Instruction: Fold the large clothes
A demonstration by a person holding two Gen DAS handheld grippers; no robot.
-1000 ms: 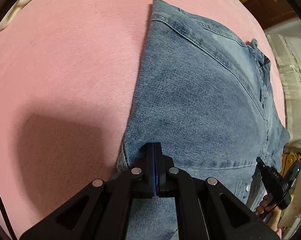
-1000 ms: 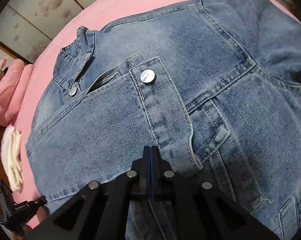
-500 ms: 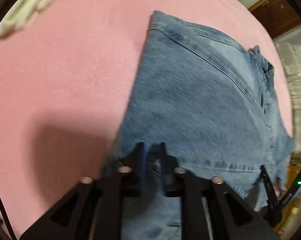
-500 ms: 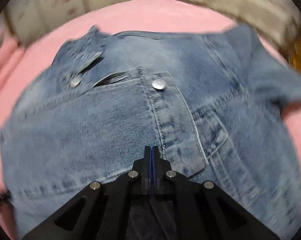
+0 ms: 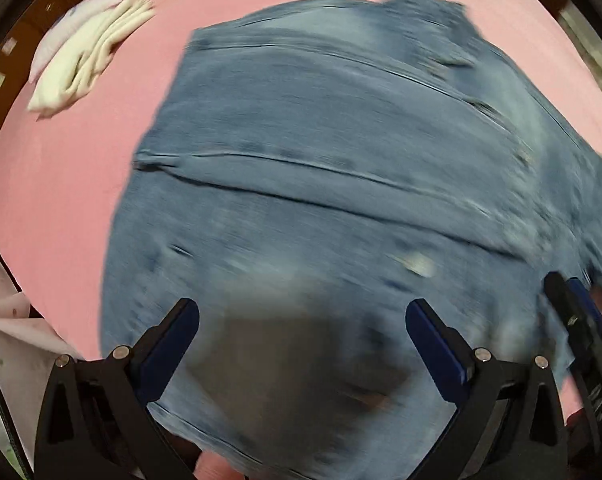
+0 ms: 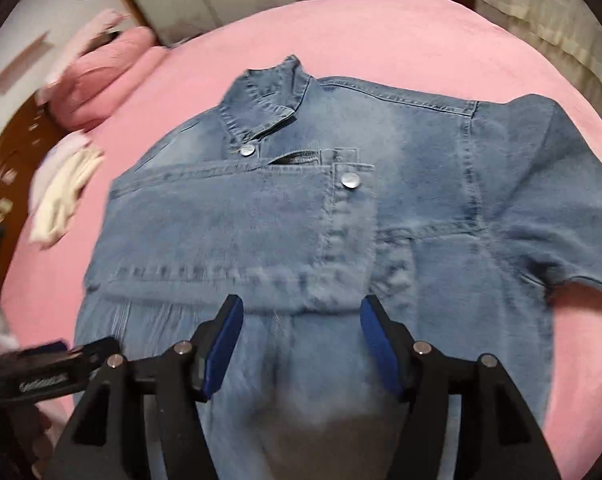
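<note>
Right wrist view: denim jacket [image 6: 341, 220] lies spread on the pink bed [image 6: 381, 40], one side folded across its front.
Both grippers hang over the lower part of the jacket with fingers spread wide, right gripper [image 6: 301, 344] and left gripper [image 5: 301, 344] holding nothing. Cream folded clothes [image 5: 89, 52] sit apart near the bed's edge, beside a pink pillow [image 6: 101, 76].
</note>
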